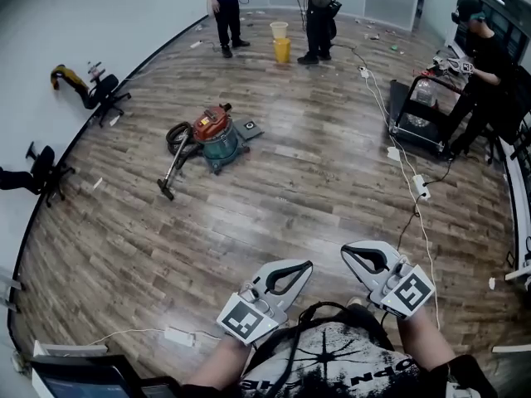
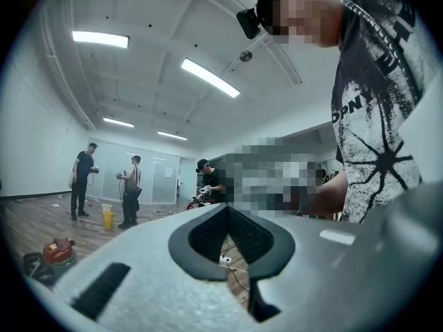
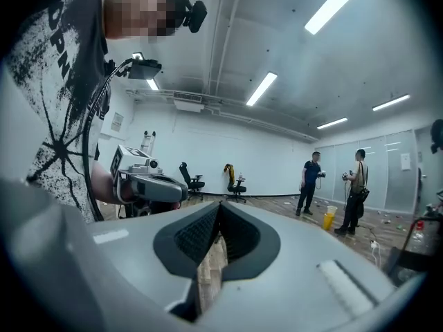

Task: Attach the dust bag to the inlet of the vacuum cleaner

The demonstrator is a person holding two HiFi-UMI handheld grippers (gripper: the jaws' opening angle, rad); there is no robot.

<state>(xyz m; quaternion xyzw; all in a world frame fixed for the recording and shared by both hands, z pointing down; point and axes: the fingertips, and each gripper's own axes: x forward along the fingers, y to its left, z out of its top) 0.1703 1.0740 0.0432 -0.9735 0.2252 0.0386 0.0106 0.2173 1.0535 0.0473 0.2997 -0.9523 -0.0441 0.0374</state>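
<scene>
The vacuum cleaner, a red and green canister with a black hose and floor nozzle, stands on the wooden floor well ahead of me to the left. It shows small at the lower left edge of the left gripper view. No dust bag is in view. My left gripper and right gripper are held close to my body, far from the vacuum, both pointing level. Each is shut with nothing between its fingers, as their own views also show. The left gripper appears in the right gripper view too.
Two people stand at the back beside yellow buckets. Another person works at a black cart on the right. White cables and power strips run across the floor on the right. Office chairs line the left wall.
</scene>
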